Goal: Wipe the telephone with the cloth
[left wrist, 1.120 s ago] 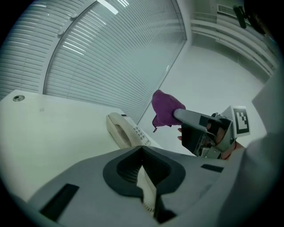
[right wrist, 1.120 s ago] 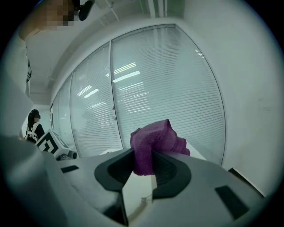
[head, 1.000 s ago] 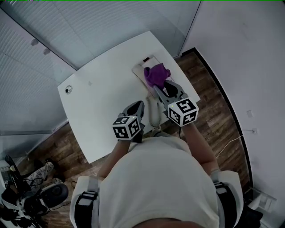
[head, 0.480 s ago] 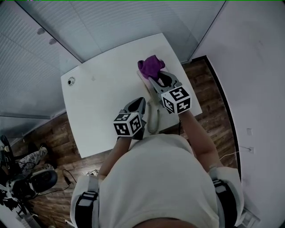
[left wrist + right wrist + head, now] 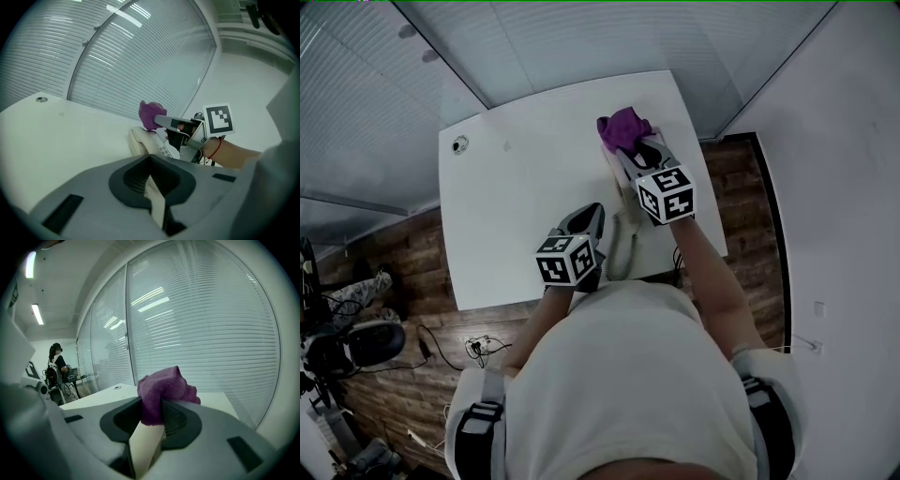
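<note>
Your right gripper [image 5: 630, 153] is clamped on a crumpled purple cloth of soft, nappy fabric [image 5: 161, 389]. One fold is pinched between the pads and the wad sticks out past the tips. Your left gripper [image 5: 150, 165] is closed tight with nothing between its jaws.

Outward from the right tips, the cloth sits at the far end of the off-white plastic telephone [image 5: 140, 142]. The telephone lies on the flat white table [image 5: 516, 206], near its right-hand edge. No view settles whether the wad presses on the plastic or hangs just above it.

In the head view the telephone's long axis runs roughly from 12 o'clock to 6 o'clock, with the far end under the cloth and the near end close to your body. So from the cloth, nearly all of the telephone lies back toward 6 o'clock — along the line of your right forearm.

In the left gripper view the telephone is dead ahead of the left tips at 12 o'clock, rounded near end first and keypad behind. In the head view those tips stand just to the 9 o'clock side of its near part, apart from it as far as I can see.

Your right hand is the nearer one and the only one carrying the cloth. I judge the wipe to be at an early pass. The stroke that suits is a pull along the long axis toward 6 o'clock — your left gripper is well placed to steady the near end if the telephone slides.
</note>
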Demonstrator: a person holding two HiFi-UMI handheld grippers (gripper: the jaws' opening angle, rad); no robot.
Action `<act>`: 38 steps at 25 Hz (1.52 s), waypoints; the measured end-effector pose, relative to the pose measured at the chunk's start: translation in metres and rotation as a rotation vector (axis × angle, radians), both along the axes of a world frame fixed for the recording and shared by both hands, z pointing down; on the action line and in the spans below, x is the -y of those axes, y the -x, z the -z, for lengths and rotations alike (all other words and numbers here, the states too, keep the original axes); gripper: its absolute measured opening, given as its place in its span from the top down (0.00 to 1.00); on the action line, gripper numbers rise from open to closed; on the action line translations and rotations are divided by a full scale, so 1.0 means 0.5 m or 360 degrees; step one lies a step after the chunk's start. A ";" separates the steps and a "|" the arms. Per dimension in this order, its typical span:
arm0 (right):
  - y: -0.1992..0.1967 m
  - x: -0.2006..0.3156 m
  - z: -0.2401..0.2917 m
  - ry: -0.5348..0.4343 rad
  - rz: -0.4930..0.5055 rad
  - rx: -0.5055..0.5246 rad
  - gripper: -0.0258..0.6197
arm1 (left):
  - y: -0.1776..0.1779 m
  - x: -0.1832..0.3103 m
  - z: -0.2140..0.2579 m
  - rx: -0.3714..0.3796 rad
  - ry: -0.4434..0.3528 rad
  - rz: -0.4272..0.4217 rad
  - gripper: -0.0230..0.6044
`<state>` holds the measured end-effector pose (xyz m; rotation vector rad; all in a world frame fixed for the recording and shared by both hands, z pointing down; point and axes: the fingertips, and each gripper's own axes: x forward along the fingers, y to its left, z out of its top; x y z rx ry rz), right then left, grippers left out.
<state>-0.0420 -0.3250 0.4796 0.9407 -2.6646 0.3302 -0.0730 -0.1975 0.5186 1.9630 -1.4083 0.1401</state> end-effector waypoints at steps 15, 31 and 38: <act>-0.006 -0.017 -0.073 0.0102 -0.0027 -0.0017 0.76 | 0.000 0.000 0.005 0.0067 -0.0018 -0.0015 0.93; -0.037 -0.107 -0.088 0.0079 0.0044 -0.0066 0.76 | 0.001 -0.007 0.012 0.0076 -0.0027 -0.0025 0.93; -0.060 -0.146 -0.100 0.0109 0.0039 -0.0063 0.76 | -0.003 -0.014 0.015 0.0067 -0.0026 -0.0022 0.93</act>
